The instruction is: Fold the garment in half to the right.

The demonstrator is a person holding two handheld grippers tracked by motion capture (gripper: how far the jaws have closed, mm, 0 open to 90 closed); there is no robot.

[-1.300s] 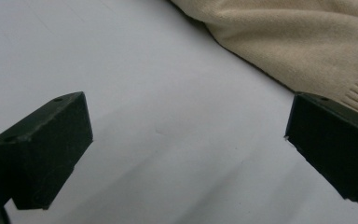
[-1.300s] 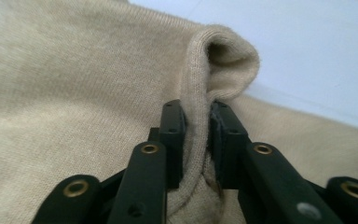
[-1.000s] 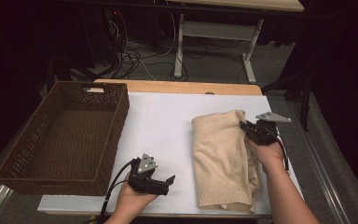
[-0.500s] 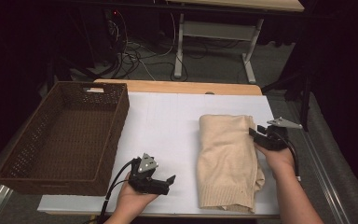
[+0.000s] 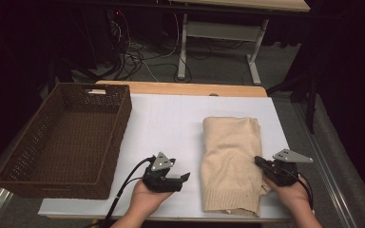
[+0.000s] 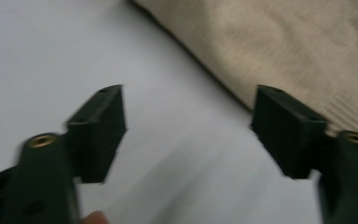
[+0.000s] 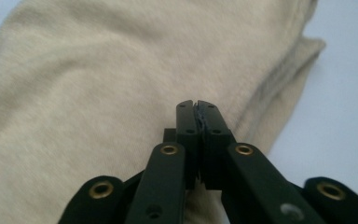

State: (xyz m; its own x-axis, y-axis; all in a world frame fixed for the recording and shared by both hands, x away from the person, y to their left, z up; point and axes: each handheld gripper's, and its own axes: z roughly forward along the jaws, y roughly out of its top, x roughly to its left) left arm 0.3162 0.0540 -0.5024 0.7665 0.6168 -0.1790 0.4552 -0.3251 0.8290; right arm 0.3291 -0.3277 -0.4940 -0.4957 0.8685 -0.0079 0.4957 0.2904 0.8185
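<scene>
A folded beige sweater lies on the right half of the white table cover. My right gripper rests at the sweater's right edge, near its lower end, pointing left. Its jaws are shut just over the knit, and I see no cloth between them. My left gripper sits in a hand at the table's near edge and points right toward the sweater. Its jaws have just been closing but still stand apart with nothing between them; the sweater's edge lies just beyond them.
A dark brown wicker basket stands on the left of the table. Bare white cover lies between it and the sweater. Behind the table are cables on the floor and the legs of another table.
My right gripper has slid along the sweater's right side toward the near edge. The sweater now lies straighter and flatter. The left gripper has shifted slightly to the right.
</scene>
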